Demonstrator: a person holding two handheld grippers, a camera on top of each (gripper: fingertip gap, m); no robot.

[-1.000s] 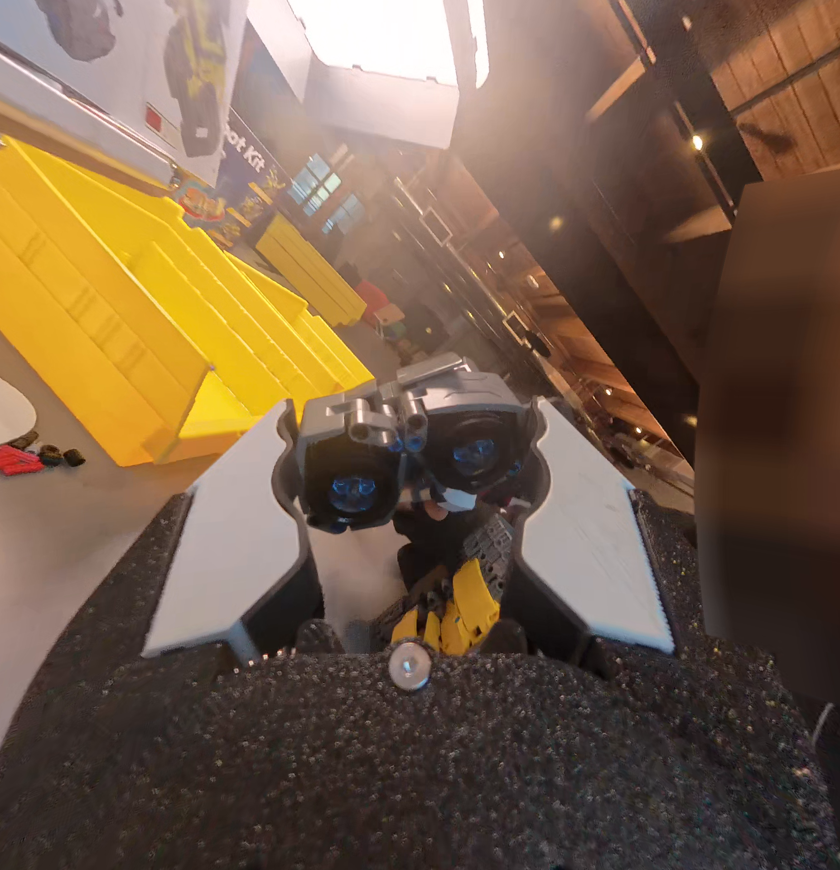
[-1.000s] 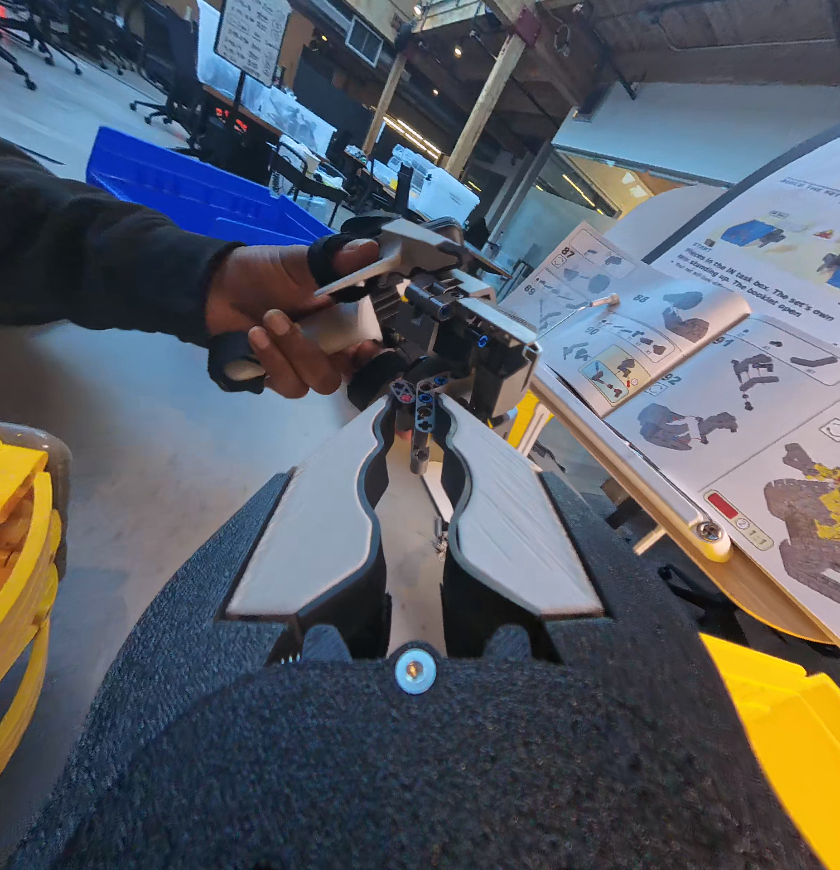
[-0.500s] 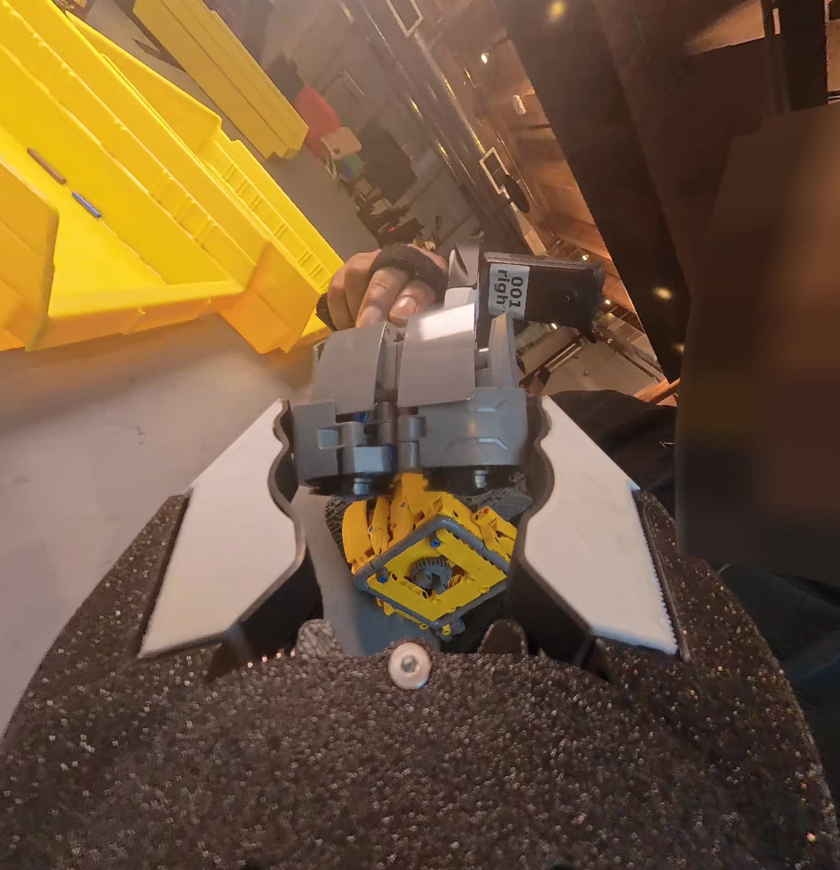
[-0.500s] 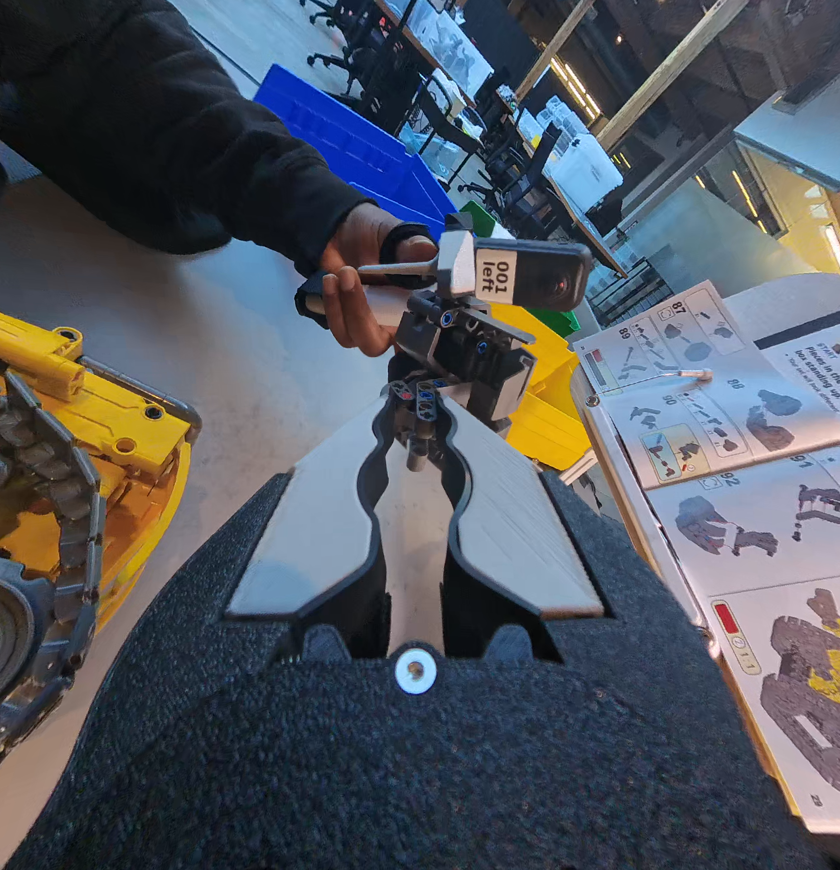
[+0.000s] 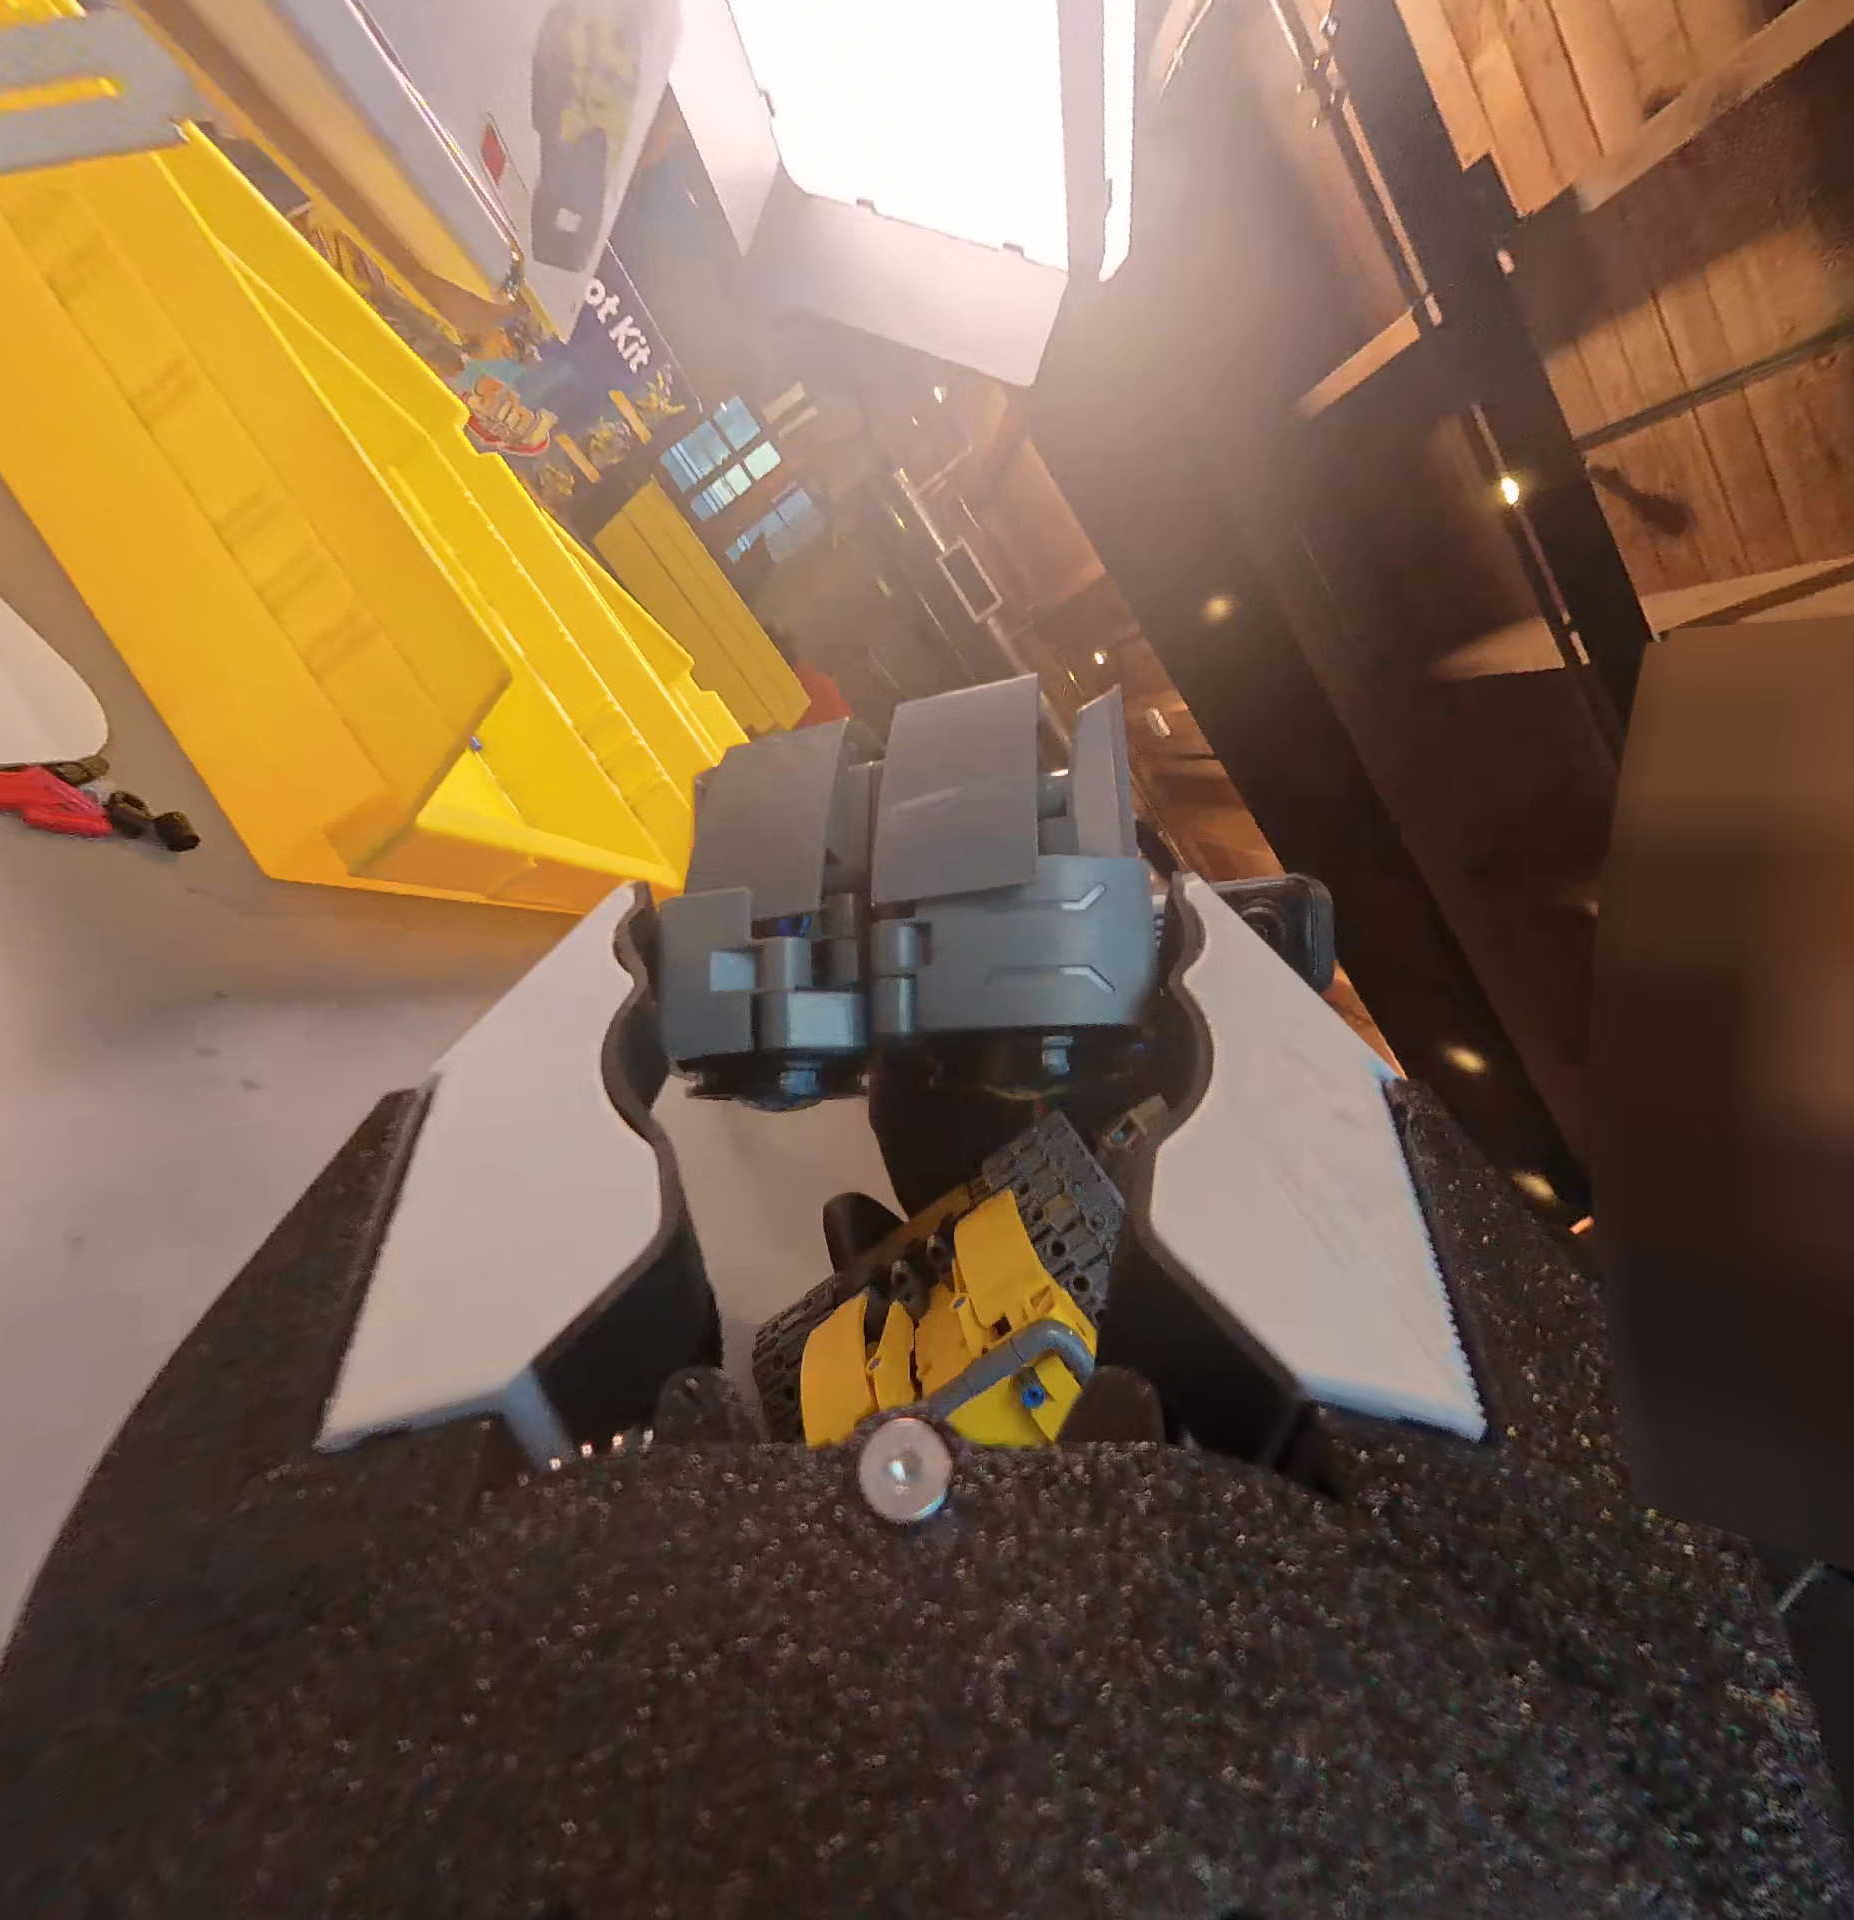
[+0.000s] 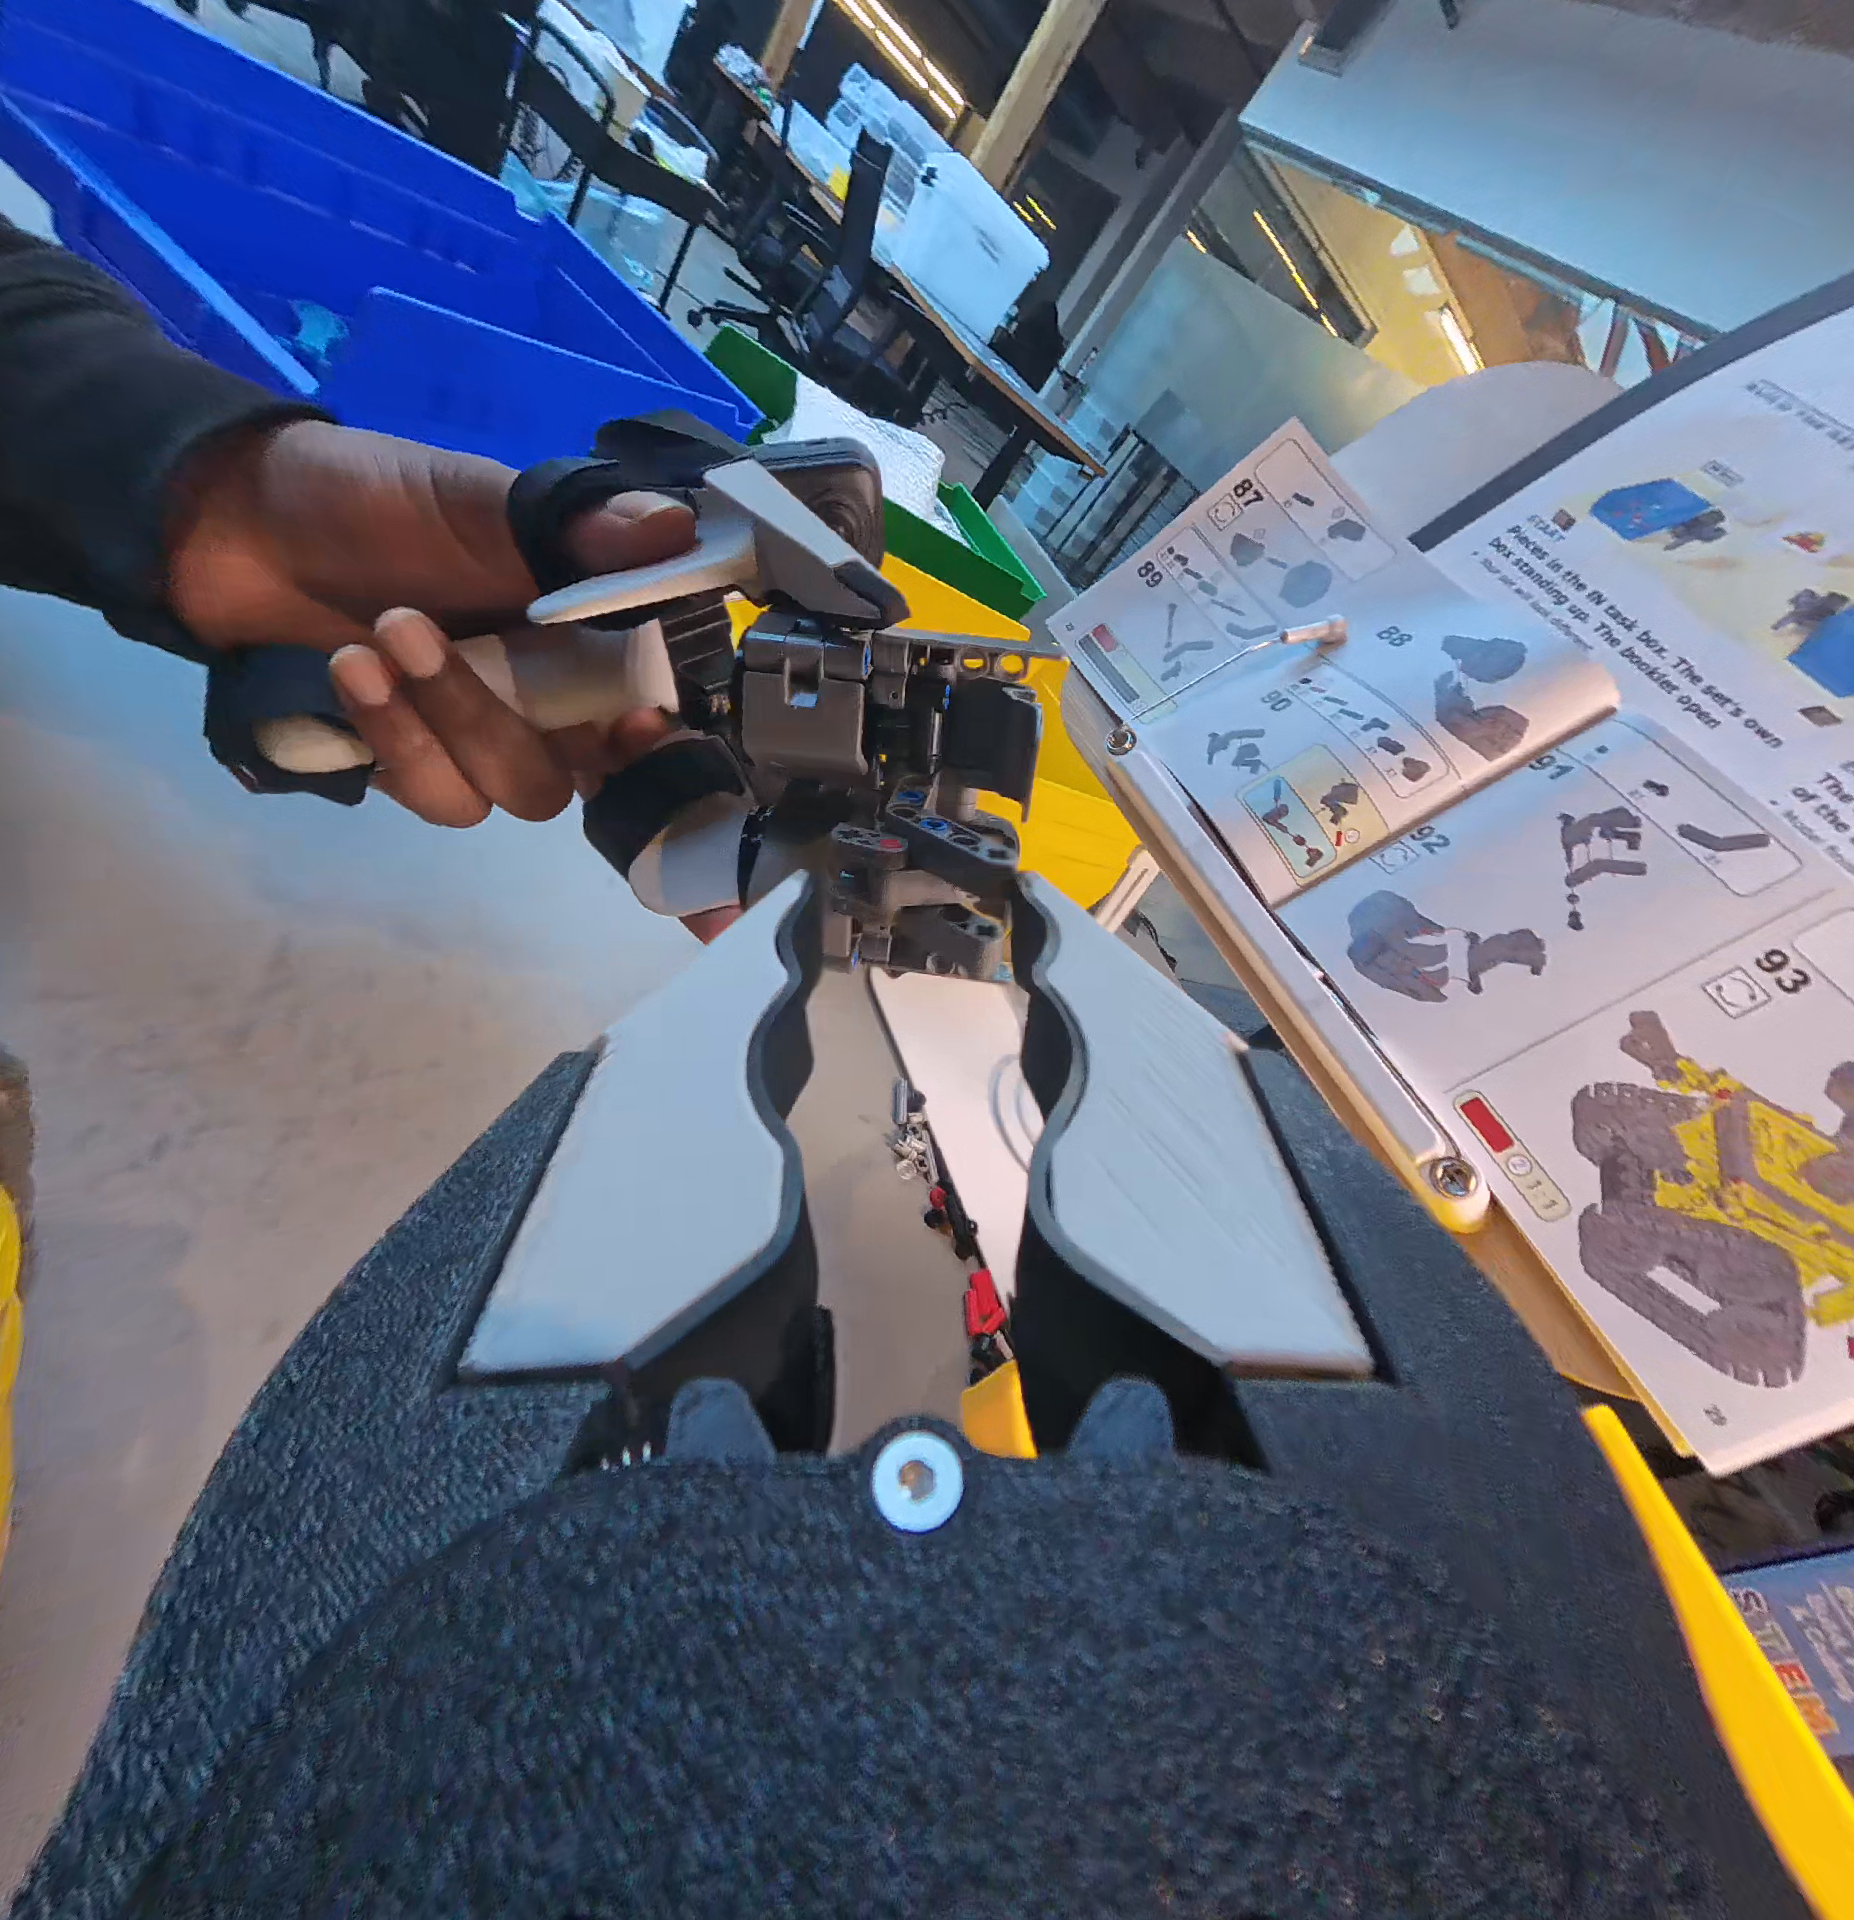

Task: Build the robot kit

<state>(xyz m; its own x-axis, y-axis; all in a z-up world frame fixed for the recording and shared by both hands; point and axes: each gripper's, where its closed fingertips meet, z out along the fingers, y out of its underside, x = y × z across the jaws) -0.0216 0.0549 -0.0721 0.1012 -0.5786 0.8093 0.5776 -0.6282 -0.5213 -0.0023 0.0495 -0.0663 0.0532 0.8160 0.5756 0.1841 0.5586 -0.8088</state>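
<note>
A grey brick-built assembly is held in the air between both grippers. My left gripper is shut on its two sides. In the right wrist view the assembly hangs from the left gripper, which a person's hand holds. My right gripper closes around the assembly's dark lower end. A yellow and grey tracked model lies on the table below the left gripper.
Yellow bins stand on the grey table at the left, with red and black small pieces beside them. An open instruction booklet on a stand is at the right. Blue bins stand behind the hand. My two grippers' fingertips are within a few centimetres of each other.
The left gripper has tilted up again, so the yellow bins and bright window are back in view. The assembly has turned. The right gripper's jaws stand wider, around a broader part of it.
</note>
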